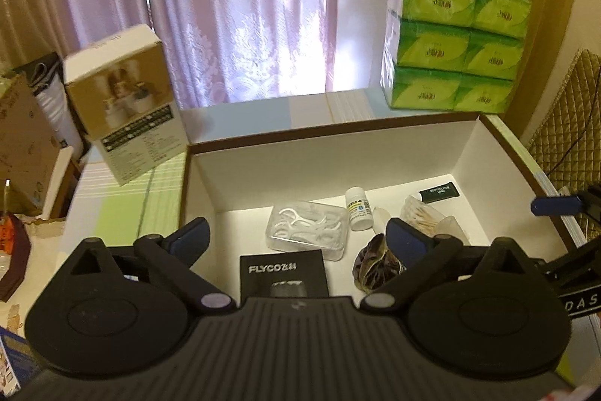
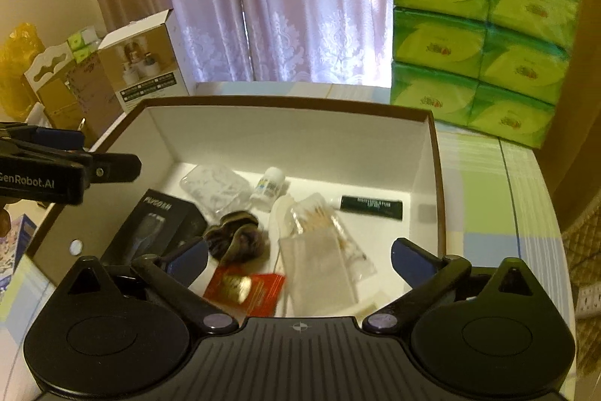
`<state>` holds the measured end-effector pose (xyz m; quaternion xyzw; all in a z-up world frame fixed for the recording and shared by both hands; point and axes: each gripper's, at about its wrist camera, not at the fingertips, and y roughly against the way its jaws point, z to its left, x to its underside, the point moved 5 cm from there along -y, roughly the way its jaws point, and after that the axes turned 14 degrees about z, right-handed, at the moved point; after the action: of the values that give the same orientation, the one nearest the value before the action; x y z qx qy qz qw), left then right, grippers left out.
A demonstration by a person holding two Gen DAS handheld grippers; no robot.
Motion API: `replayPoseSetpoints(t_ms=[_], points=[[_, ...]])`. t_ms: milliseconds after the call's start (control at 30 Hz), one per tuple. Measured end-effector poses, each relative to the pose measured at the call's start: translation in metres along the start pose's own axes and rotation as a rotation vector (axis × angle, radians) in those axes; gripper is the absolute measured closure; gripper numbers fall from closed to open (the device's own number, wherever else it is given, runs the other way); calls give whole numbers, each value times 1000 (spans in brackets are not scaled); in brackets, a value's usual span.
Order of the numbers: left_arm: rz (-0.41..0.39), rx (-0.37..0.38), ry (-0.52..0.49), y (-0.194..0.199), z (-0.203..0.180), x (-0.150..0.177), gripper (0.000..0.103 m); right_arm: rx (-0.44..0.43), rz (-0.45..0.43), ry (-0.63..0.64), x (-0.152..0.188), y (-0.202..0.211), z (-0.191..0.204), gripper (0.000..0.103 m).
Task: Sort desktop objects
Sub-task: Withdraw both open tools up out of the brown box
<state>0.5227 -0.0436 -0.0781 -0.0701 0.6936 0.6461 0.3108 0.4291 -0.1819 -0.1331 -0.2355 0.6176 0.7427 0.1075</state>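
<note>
I have both tools over the open white box (image 2: 424,153) on the counter (image 2: 526,198); the left tool (image 1: 296,237) is spread wide and carries nothing; the right tool (image 2: 300,256) is likewise wide and empty. The sorted things already lie on the box floor: the floss-pick case (image 1: 306,228), the small white bottle (image 1: 358,209), the black FLYCO box (image 1: 283,273), the dark scrunchie (image 2: 236,237), the cotton-swab bag (image 2: 323,232), the dark green tube (image 2: 372,203) and a red packet (image 2: 248,290) just under my right tool. I judge the placing step largely done; next I would seek any leftover item outside the box, though neither view shows one clearly.
</note>
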Motion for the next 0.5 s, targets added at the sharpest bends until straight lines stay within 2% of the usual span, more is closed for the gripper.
replayPoseSetpoints(t_ms=[333,500], points=[[-55,-4,32,54,-1,33,1,-1,-49,-63,31,46,10,2],[-75,-12,40,80,-6,50,1,32,-51,-52,44,64,17,2]])
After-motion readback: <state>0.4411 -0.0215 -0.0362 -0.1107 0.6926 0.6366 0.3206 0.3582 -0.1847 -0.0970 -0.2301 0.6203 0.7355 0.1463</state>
